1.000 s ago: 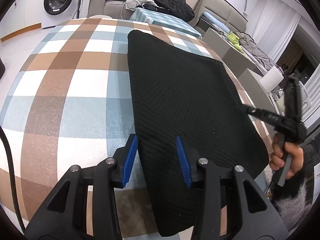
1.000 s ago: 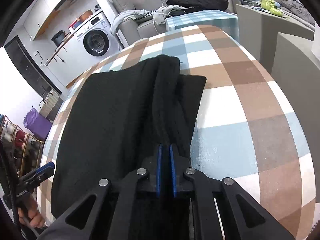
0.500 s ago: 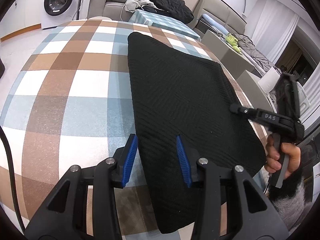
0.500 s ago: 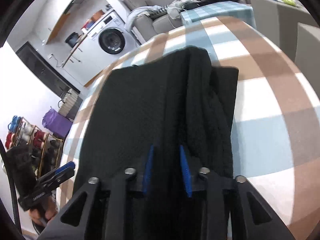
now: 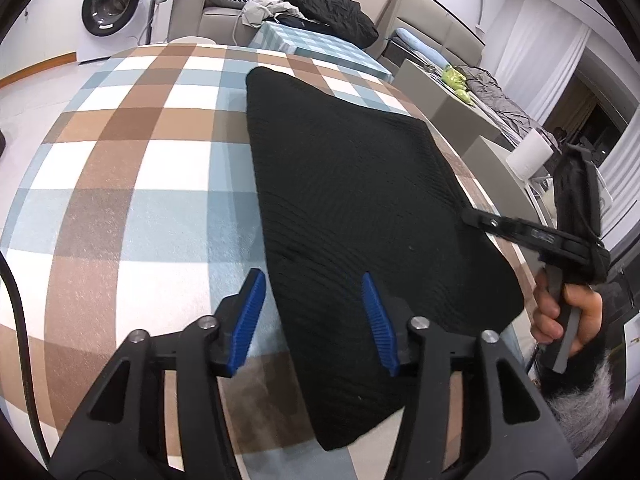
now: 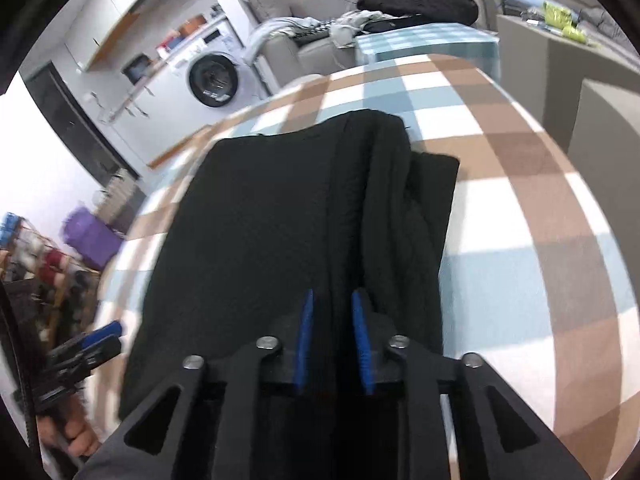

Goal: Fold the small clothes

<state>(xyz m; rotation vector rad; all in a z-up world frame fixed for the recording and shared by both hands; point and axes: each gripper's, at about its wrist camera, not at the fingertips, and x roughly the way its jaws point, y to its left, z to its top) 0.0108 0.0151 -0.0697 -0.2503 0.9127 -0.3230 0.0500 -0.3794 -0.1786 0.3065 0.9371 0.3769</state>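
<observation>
Closest in the left wrist view, the left gripper (image 5: 312, 312) hangs low over the near end of the surface (image 5: 120, 184), its blue-padded jaws spread wide with nothing between them; one pad sits over the checked cloth, the other over the near edge of the black garment (image 5: 360, 208). That garment lies flat on the brown, blue and white checked covering, a long dark knit shape running away from the gripper, its left edge straight and its right side reaching toward the surface's edge. Off to the right, the right gripper (image 5: 476, 218) comes in from the side, held in the person's right hand (image 5: 560, 316), its tip resting at the garment's right edge. In the right wrist view, the right gripper (image 6: 334, 332) shows its blue jaws partly apart, with a raised ridge of the black garment (image 6: 280, 216) running between them; whether the pads actually press the cloth I cannot tell. That ridge runs lengthwise away from the gripper, with a flatter layer spread to the left and a narrower strip to the right, all lying on the checked surface (image 6: 520, 200). Low on the left of that view the left gripper (image 6: 86, 346) shows, blurred. Farther back stands a washing machine (image 5: 110, 6), a grey sofa (image 5: 192, 4) heaped with pale laundry, and a black coat (image 5: 332, 8) on it.
</observation>
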